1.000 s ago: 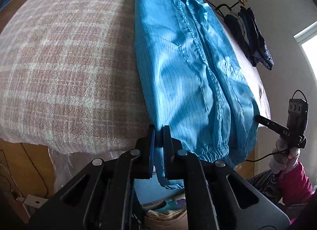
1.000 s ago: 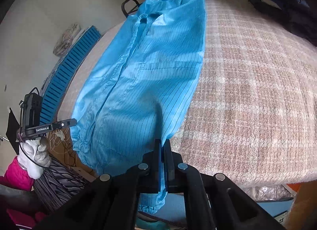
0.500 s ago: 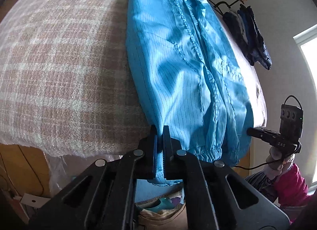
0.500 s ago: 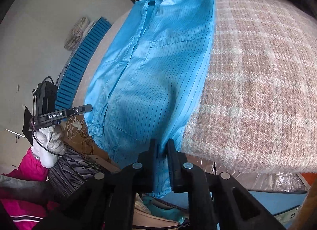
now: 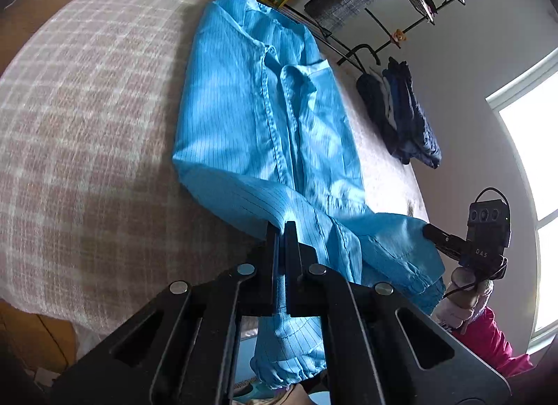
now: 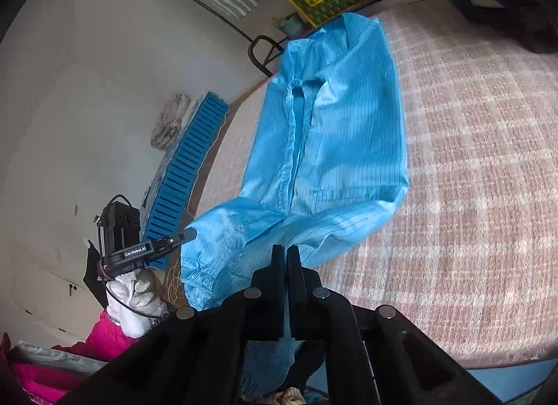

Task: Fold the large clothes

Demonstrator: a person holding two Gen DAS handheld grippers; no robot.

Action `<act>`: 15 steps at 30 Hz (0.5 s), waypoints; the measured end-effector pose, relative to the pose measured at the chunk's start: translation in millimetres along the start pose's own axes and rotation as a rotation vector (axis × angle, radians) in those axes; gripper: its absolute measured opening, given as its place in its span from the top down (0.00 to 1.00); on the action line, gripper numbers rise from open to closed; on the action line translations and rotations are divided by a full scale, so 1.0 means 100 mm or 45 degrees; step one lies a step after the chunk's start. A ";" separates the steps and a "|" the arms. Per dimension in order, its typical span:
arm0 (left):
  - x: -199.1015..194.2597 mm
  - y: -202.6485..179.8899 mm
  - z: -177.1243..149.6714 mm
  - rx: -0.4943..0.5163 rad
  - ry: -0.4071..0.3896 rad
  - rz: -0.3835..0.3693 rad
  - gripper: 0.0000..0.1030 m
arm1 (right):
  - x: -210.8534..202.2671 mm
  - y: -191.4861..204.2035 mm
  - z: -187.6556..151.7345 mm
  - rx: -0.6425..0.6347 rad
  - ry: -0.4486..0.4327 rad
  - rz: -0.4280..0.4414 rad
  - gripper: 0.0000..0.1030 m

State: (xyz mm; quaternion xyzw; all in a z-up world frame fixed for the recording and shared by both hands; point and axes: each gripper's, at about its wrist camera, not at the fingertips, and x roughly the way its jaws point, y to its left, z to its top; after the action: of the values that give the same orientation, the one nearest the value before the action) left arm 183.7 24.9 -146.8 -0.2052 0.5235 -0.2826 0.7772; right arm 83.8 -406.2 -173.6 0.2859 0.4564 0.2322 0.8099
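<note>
- Folding the long sky-blue pinstriped coverall (image 5: 258,119) end over end looks like the step in hand: its collar end lies flat on the pink-and-white plaid blanket (image 5: 87,133), while its cuffed leg end is raised off the near edge.
- Left gripper (image 5: 280,230) is clenched on a fold of that raised fabric; right gripper (image 6: 286,251) pinches the opposite side of the same end.
- To do it well, I judge both grippers should travel level and together toward the collar, fabric taut between them, so the fold line stays straight.
- Dangling elastic cuffs (image 5: 289,366) may drag or bunch underneath; lift high enough to clear them.
- Lay down edge-to-edge before letting go.
</note>
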 end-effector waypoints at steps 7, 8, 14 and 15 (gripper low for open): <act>0.23 0.10 0.59 -0.061 -0.050 0.002 1.00 | 0.20 0.00 0.61 -0.053 -0.046 -0.089 1.00; 0.28 0.14 0.65 -0.078 -0.049 0.013 1.00 | 0.24 -0.03 0.69 -0.053 -0.045 -0.101 1.00; 0.64 0.33 0.89 -0.117 -0.019 0.057 1.00 | 0.51 -0.24 1.01 -0.035 0.005 -0.188 1.00; 0.70 0.36 0.91 -0.126 -0.013 0.062 1.00 | 0.55 -0.27 1.05 -0.036 0.018 -0.205 1.00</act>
State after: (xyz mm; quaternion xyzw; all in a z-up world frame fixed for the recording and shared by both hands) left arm 296.9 8.7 -183.9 -0.2319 0.5379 -0.2363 0.7753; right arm 205.1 -417.2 -181.3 0.2352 0.4803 0.1747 0.8267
